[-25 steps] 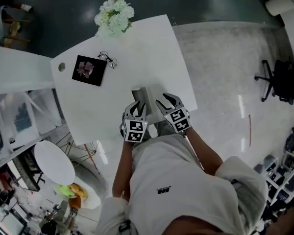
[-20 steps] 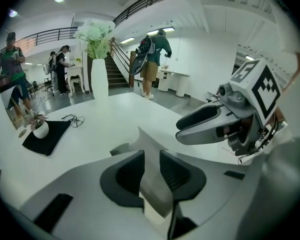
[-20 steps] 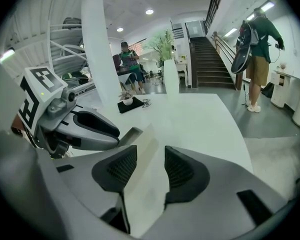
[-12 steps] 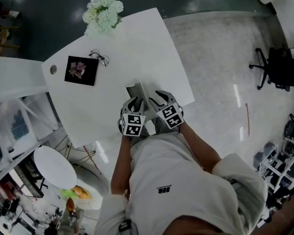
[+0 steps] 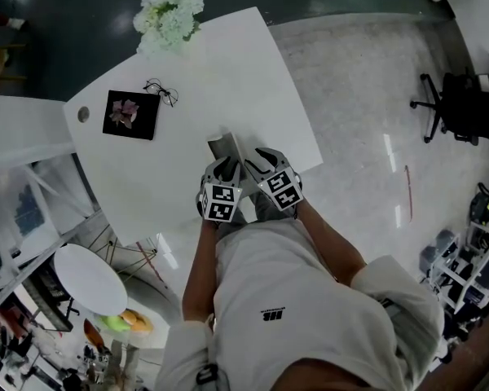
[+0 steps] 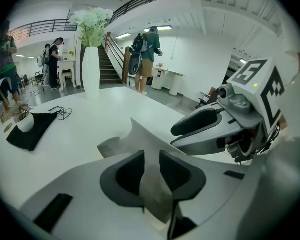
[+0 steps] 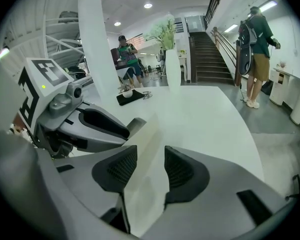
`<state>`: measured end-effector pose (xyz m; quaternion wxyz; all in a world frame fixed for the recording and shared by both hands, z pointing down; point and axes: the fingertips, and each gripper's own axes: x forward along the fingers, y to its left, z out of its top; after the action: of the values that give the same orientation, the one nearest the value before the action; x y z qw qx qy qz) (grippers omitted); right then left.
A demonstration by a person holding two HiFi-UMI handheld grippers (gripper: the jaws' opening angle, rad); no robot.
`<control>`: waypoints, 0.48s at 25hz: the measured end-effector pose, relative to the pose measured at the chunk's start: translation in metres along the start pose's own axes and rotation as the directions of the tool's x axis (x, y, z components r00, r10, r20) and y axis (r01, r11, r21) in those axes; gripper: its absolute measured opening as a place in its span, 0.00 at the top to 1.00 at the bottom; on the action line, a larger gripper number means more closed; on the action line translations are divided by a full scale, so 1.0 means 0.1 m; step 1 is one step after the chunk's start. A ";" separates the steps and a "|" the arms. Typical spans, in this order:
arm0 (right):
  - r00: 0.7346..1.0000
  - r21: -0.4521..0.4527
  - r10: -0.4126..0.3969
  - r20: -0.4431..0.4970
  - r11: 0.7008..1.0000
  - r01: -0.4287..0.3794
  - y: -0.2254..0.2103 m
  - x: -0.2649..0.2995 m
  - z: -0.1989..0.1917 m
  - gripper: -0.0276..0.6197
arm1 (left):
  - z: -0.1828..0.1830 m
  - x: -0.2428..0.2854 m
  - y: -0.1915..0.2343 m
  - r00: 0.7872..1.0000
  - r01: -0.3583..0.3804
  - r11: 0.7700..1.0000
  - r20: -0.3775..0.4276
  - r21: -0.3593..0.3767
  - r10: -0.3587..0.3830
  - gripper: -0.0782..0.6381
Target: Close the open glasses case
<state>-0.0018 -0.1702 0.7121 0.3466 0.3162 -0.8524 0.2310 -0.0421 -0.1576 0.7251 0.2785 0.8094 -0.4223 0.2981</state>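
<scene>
Head view: the glasses case [image 5: 226,147] is located on the white table [image 5: 171,177], close to its near edge, with both grippers applied to it. In the left gripper view, the left gripper [image 5: 225,169] is seen closed to a narrow gap on a grey flap of the case. The right gripper [image 5: 259,160] is likewise clamped narrowly on a pale panel. The case is judged not yet closed. Three faults are to be guarded against. The thin flap may be drawn out from between the pads if the grippers are moved apart. The panel may be creased if it is folded against its hinge line. The case may be dragged off the near edge, since nothing else restrains it.
</scene>
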 end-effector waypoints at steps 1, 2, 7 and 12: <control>1.000 -0.004 -0.001 0.001 1.000 0.001 0.00 0.01 -0.01 0.69 | 0.00 0.00 -0.01 1.000 0.006 1.000 0.000 0.003 -0.006 0.74; 1.000 -0.006 -0.002 0.000 1.000 0.002 0.01 0.02 -0.01 0.69 | -0.01 0.00 -0.01 1.000 0.010 1.000 0.001 0.004 -0.010 0.74; 1.000 -0.005 0.001 0.004 1.000 -0.001 0.07 0.04 0.01 0.69 | -0.03 -0.01 -0.02 1.000 0.025 1.000 0.003 0.000 -0.025 0.74; 1.000 -0.014 -0.008 -0.002 1.000 0.008 0.09 0.04 -0.02 0.69 | -0.05 -0.05 -0.01 1.000 0.029 1.000 0.011 -0.004 -0.029 0.74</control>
<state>-0.0095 -0.1646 0.7151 0.3506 0.3171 -0.8523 0.2238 -0.0447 -0.1511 0.7244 0.2822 0.8164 -0.4129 0.2888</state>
